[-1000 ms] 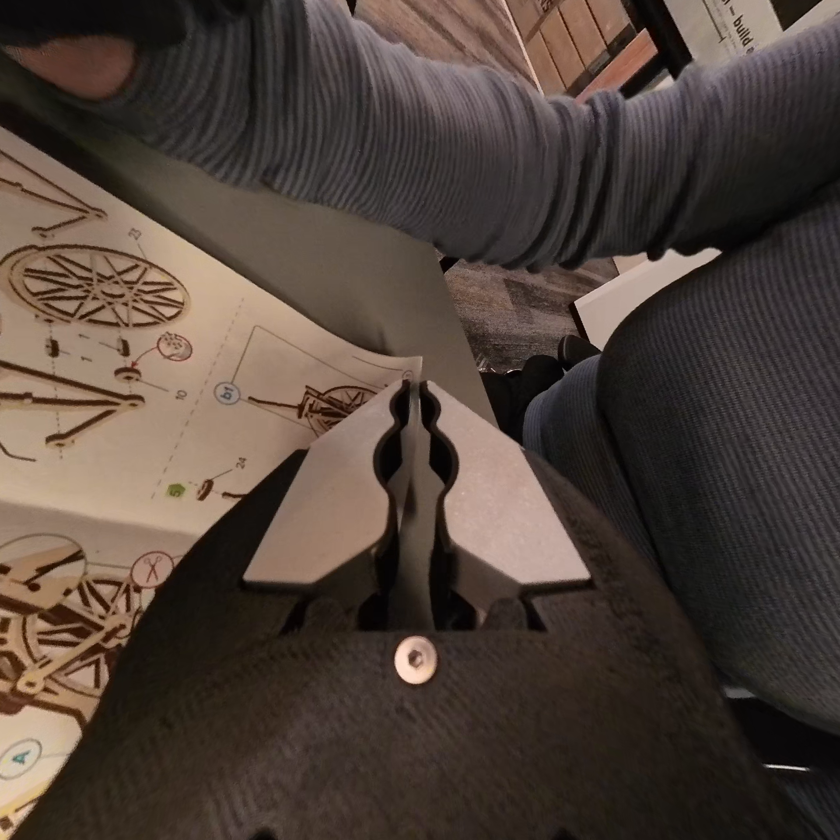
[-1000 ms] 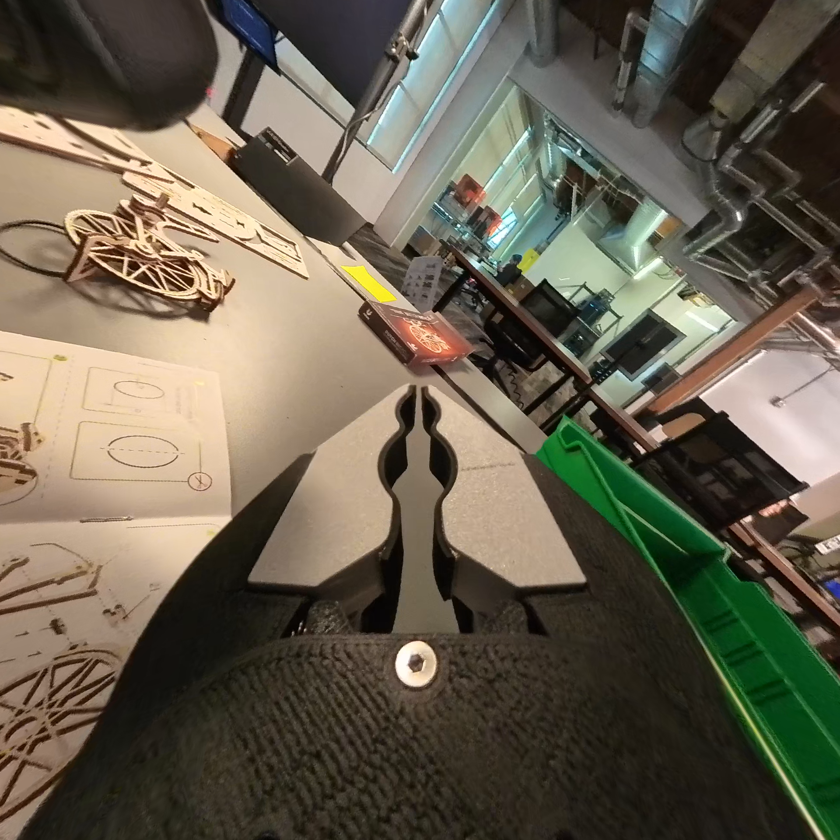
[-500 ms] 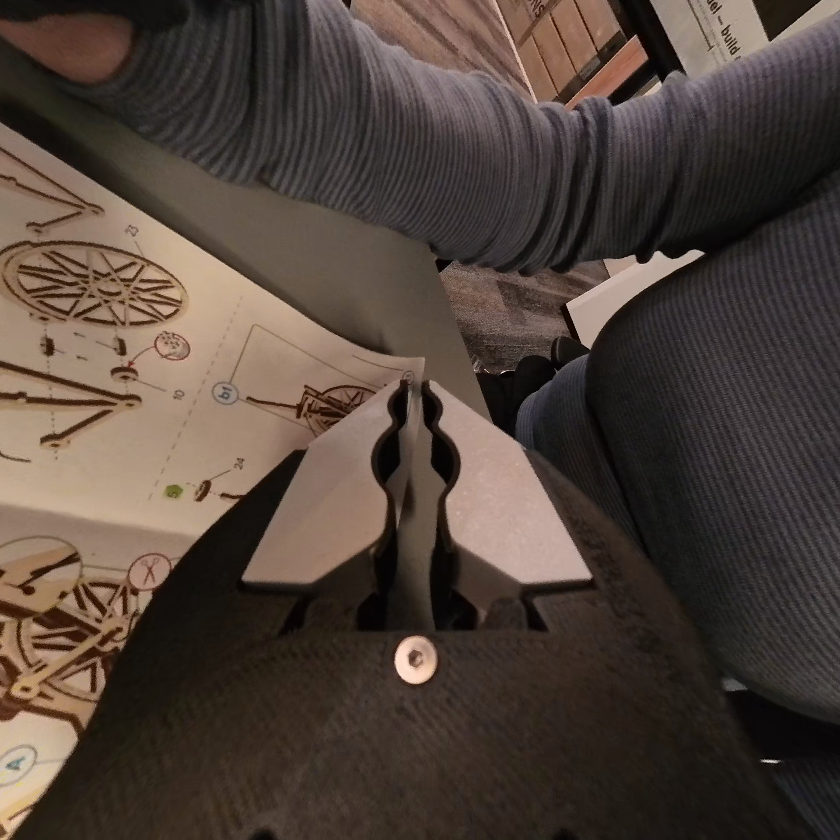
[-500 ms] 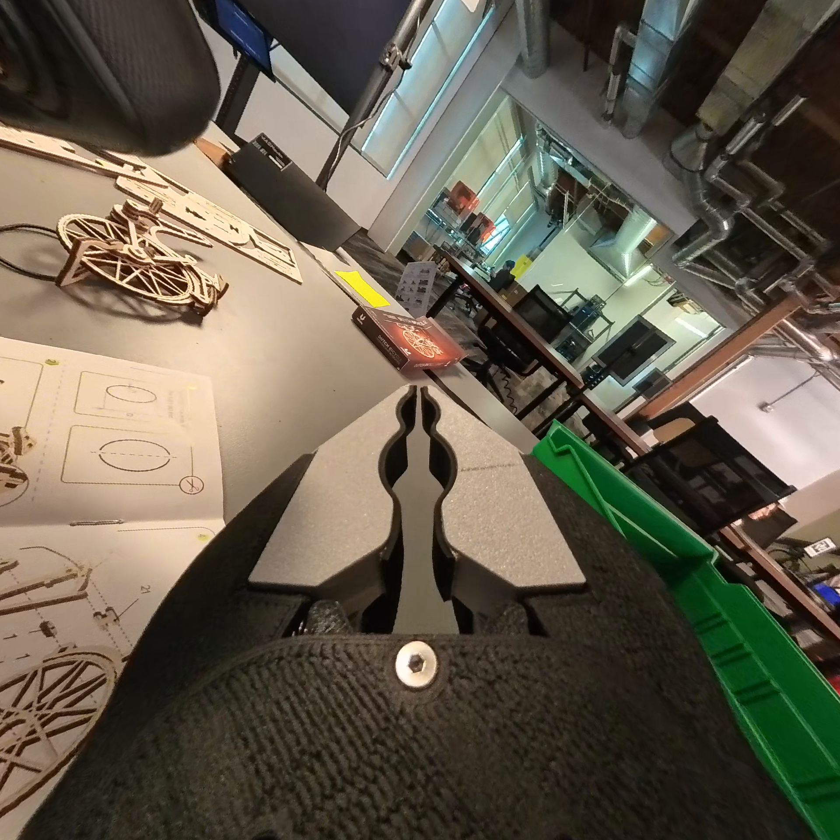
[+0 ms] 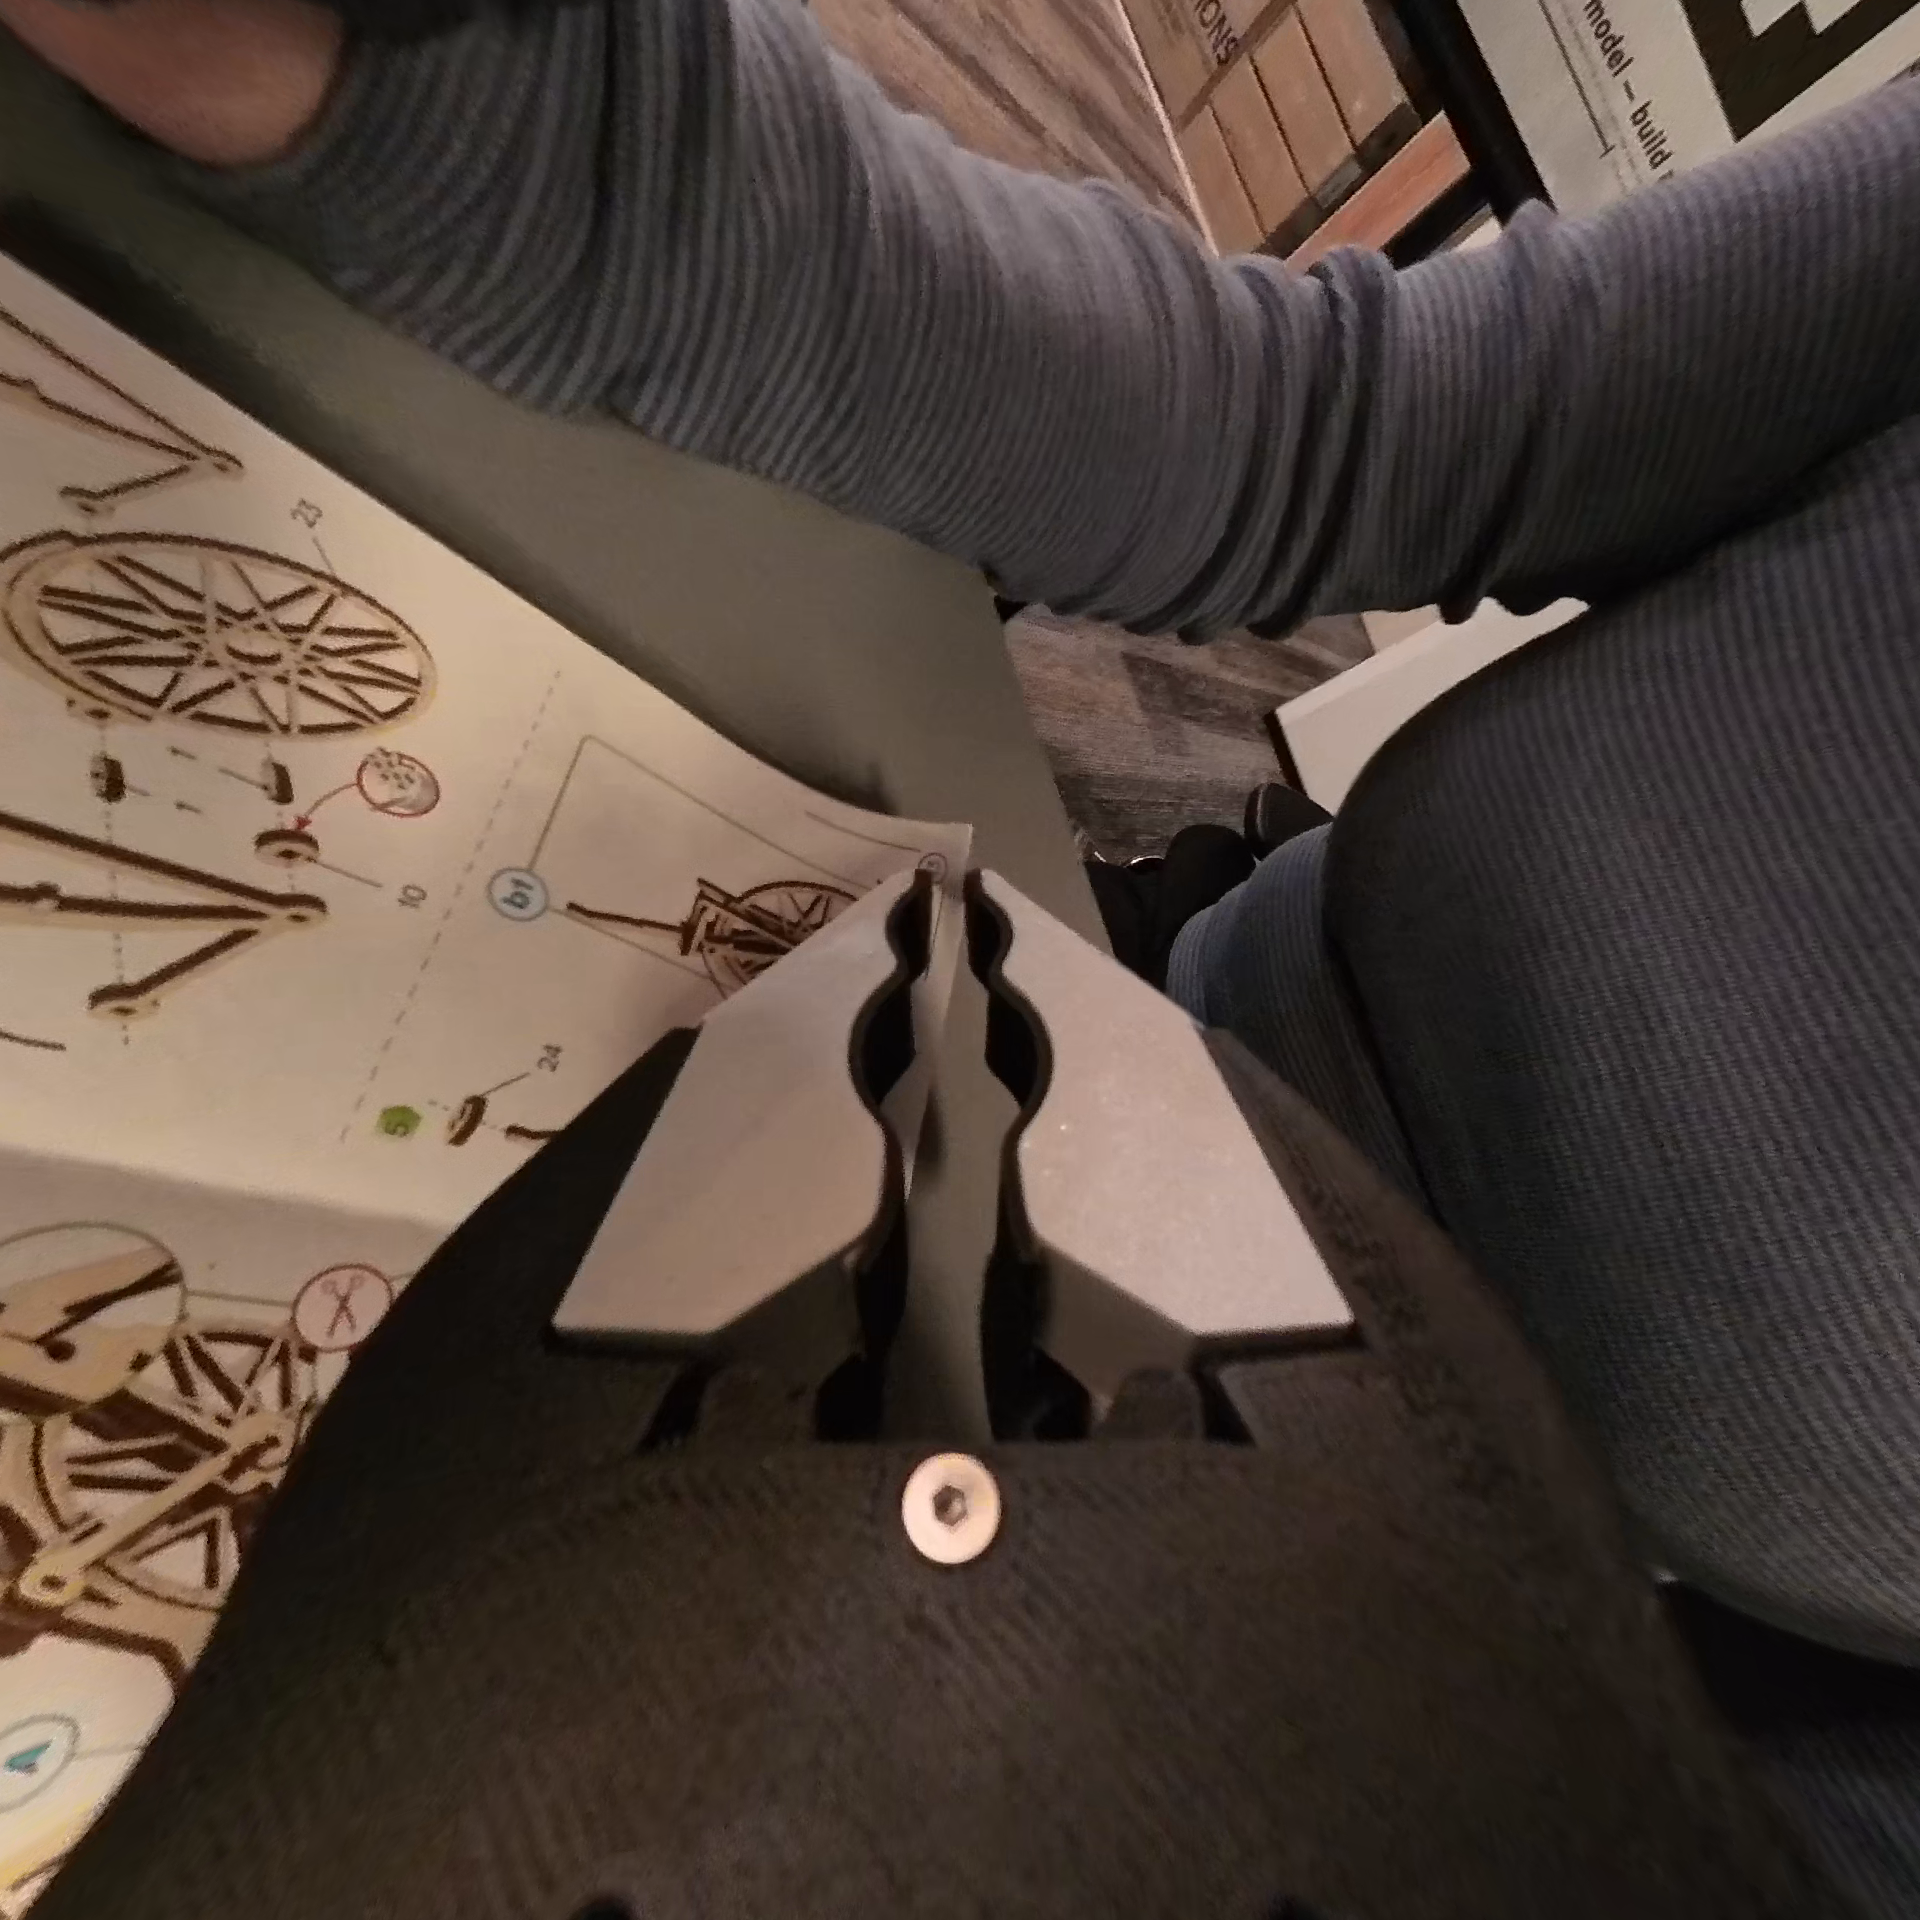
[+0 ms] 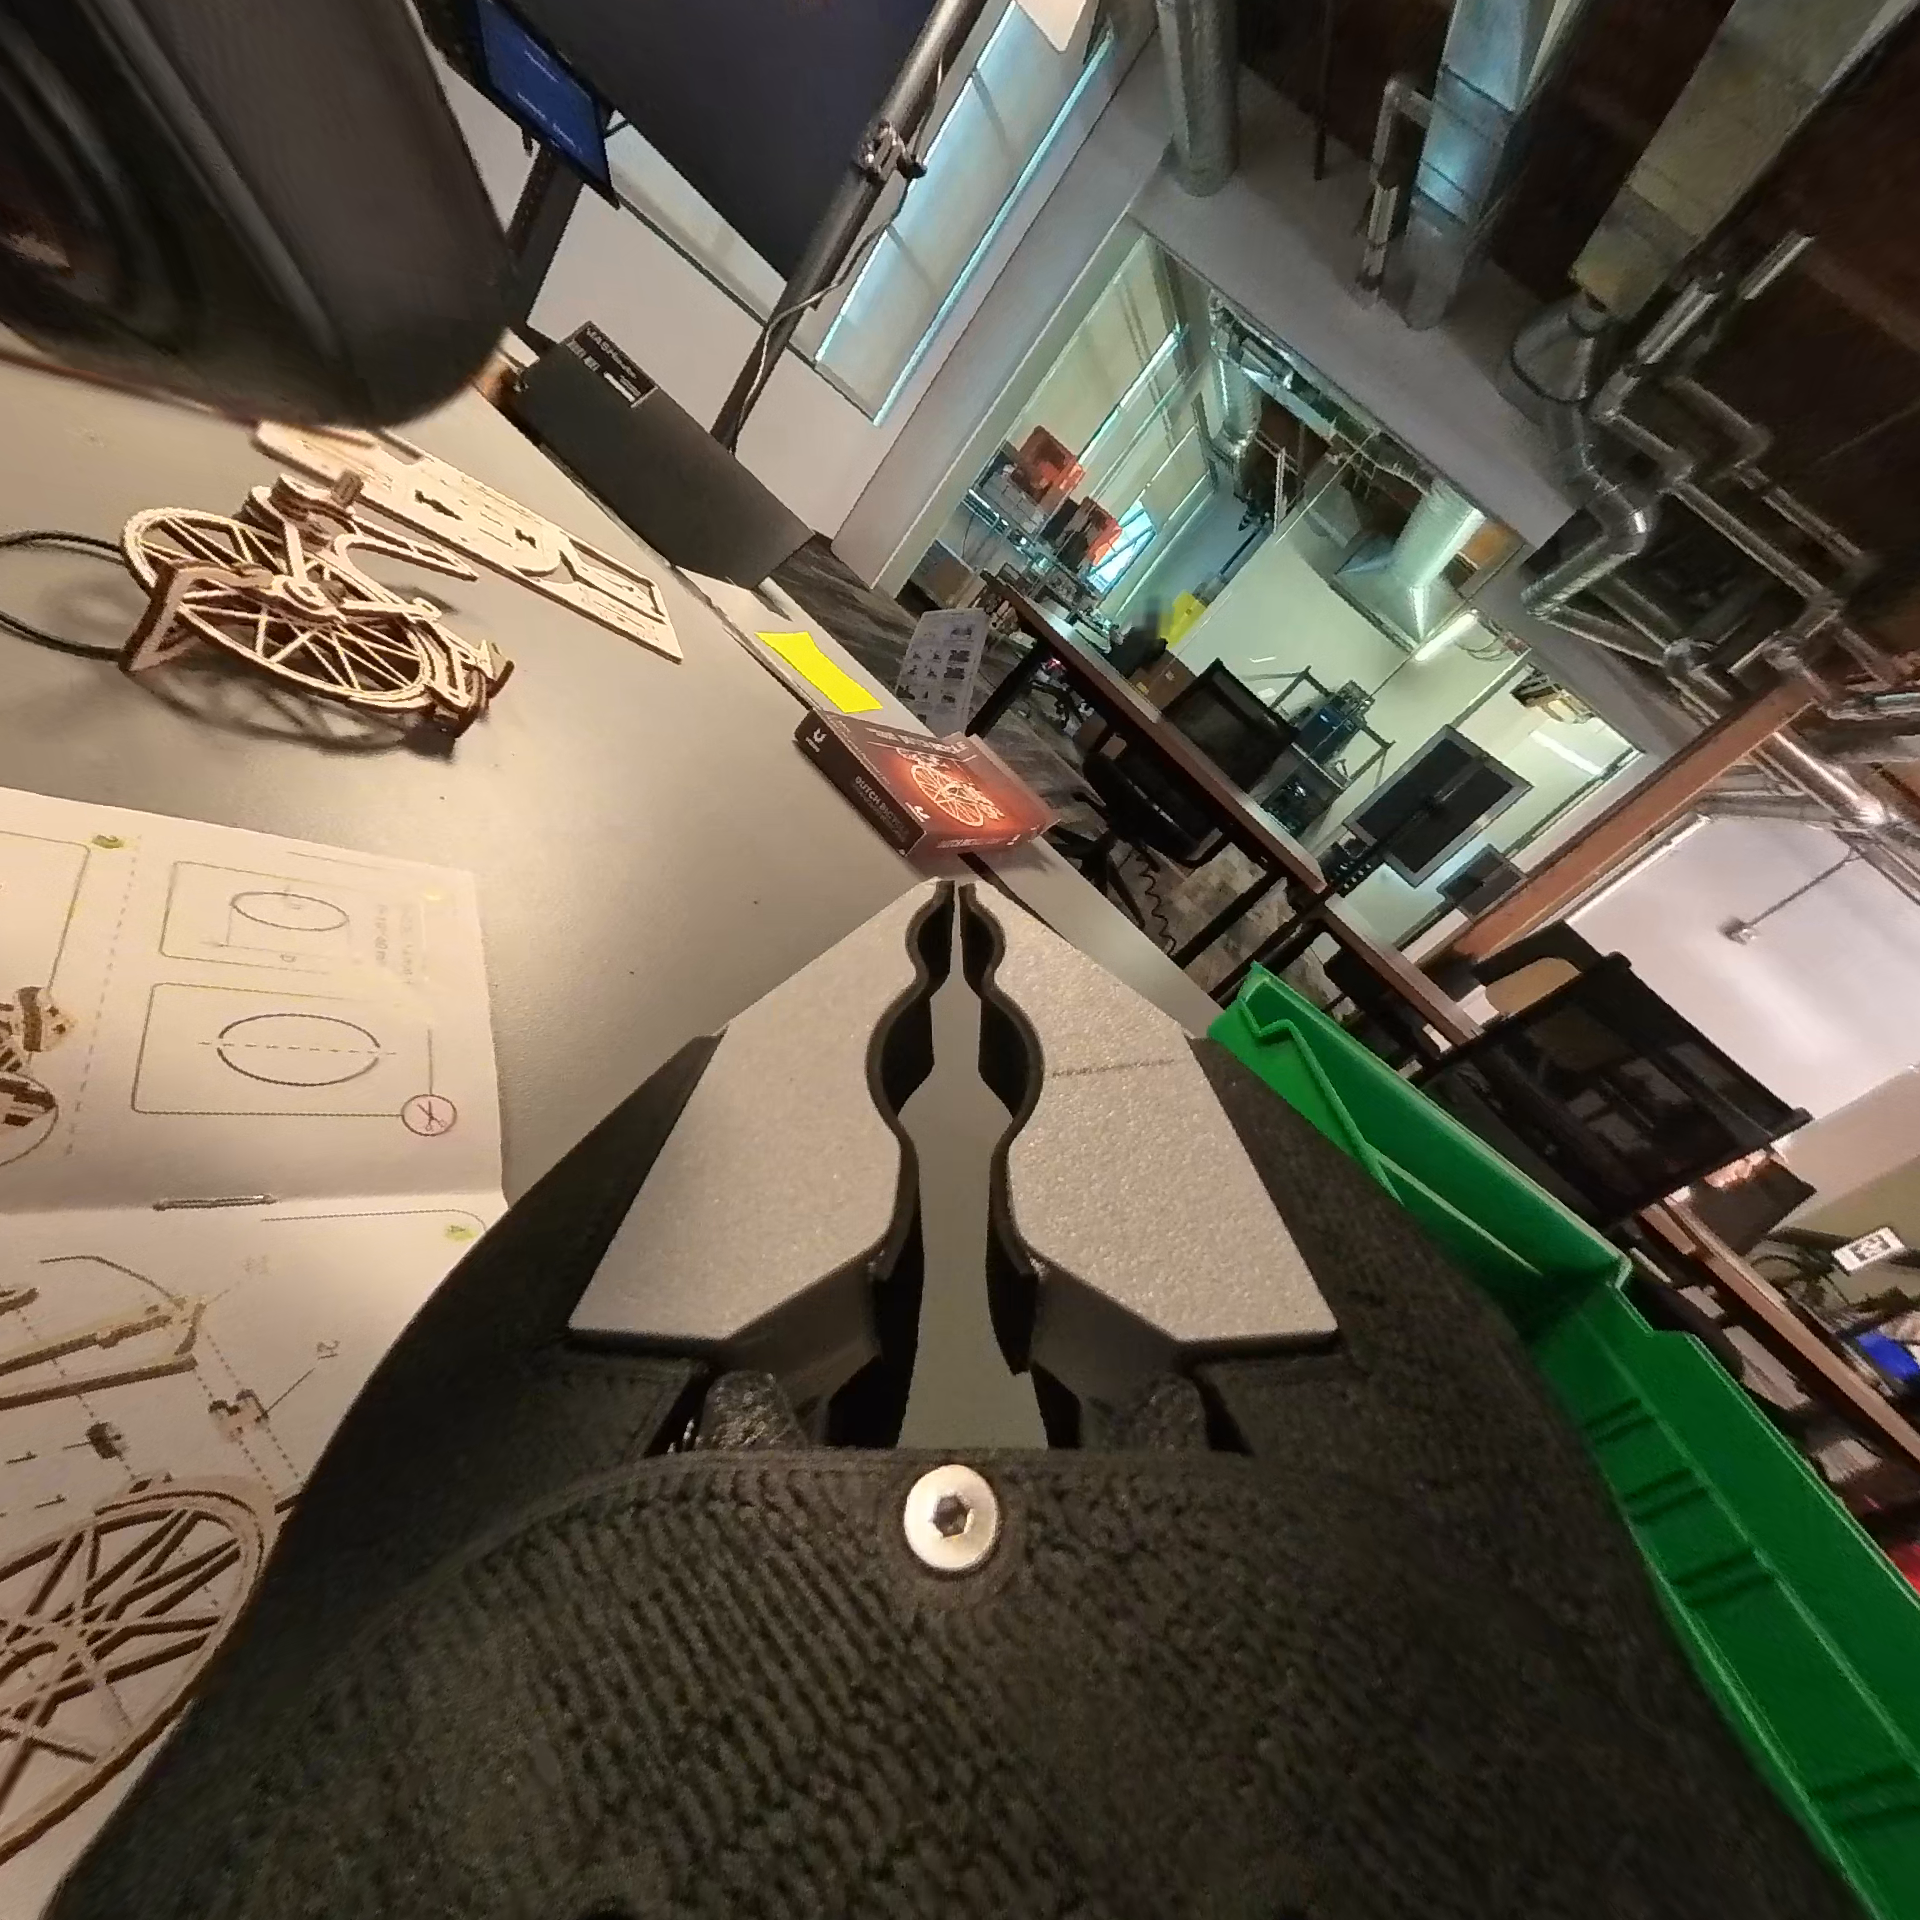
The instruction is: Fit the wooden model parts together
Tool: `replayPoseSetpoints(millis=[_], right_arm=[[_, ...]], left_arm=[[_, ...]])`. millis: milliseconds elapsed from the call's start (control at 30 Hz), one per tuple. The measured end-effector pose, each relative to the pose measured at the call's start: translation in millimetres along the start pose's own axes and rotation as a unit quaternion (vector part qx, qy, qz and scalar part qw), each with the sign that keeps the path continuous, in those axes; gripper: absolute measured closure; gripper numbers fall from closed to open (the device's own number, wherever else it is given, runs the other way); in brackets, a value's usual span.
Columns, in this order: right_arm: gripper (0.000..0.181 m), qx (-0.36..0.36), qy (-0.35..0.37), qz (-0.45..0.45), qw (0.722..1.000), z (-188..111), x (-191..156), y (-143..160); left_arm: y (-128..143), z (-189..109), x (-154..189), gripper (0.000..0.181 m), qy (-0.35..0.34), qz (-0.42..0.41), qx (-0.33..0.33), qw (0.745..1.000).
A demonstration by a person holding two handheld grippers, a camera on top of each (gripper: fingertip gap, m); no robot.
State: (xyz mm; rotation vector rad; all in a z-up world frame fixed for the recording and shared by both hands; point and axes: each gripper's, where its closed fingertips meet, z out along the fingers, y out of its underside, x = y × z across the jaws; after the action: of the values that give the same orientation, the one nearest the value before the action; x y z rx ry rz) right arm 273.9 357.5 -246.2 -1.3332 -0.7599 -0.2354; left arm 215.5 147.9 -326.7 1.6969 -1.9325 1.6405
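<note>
Left tongs [image 5: 943, 883] narrow, nearly closed, empty, over the instruction sheet [image 5: 312, 831] corner at the counter [image 5: 727, 582] edge. Right tongs [image 6: 954, 896] likewise narrow, empty. Wooden model [image 6: 301, 613] rests mid-counter, well apart; parts sheet [image 6: 520, 540] just behind it.

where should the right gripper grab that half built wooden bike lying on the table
Probably the raised frame and saddle part of the wooden bike, coming from above. It lies on its side with the thin spoked wheels low to the grey table, so that upright part gives the right gripper the sturdiest purchase.
</note>
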Motion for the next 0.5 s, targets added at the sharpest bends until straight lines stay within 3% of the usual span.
replayPoseSetpoints(millis=[500], right_arm=[[0.181,0.001,-0.001,0.002,1.000,0.6,0.3,0.5]], left_arm=[[-1.9,1.1,1.8,0.175,0.003,-0.022,0.005,1.000]])
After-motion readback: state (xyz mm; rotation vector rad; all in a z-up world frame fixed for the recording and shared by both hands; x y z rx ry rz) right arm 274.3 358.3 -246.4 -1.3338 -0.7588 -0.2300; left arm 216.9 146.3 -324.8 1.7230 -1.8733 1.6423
